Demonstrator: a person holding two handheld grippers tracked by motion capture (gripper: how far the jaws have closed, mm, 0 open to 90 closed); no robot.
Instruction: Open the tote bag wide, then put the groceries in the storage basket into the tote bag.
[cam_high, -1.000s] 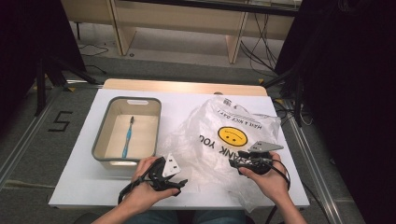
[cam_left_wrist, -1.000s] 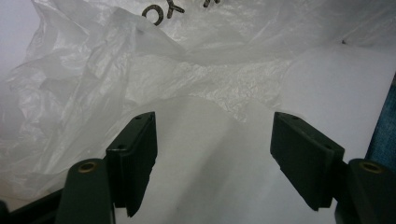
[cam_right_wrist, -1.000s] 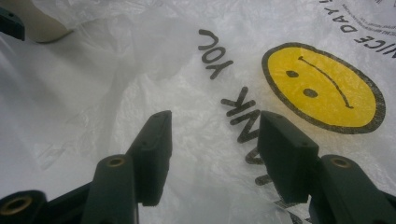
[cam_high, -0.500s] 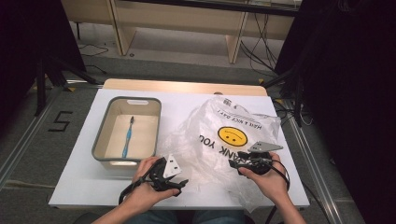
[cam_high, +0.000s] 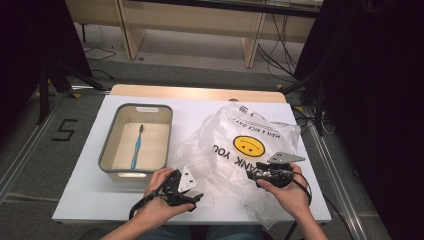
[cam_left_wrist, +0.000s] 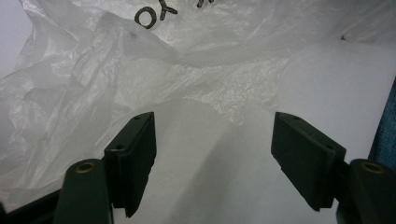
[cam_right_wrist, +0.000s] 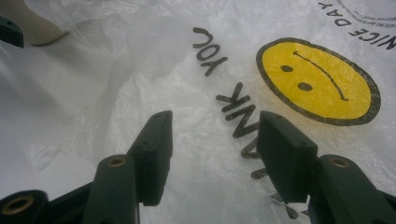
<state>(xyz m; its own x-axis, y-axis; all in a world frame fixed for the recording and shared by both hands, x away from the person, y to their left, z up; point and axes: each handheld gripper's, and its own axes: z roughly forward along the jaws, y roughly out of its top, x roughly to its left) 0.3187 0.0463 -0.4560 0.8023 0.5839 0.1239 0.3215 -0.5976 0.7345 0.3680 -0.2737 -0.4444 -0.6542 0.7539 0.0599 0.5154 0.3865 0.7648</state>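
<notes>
At the left of centre in the high view, a grey bin (cam_high: 169, 131) is sitting on the white tabletop (cam_high: 85, 200), holding just a blue toothbrush (cam_high: 137, 147). Below it the left tool (cam_high: 192, 196) is hovering with jaws spread, pinching nothing. Right of centre, the crumpled plastic bag (cam_high: 240, 145) is lying flat, apparently empty. The right tool (cam_high: 255, 172) is resting over its lower edge, jaws spread, gripping nothing. The work seems to be starting; next, each tool likely needs to pinch a bag edge.
</notes>
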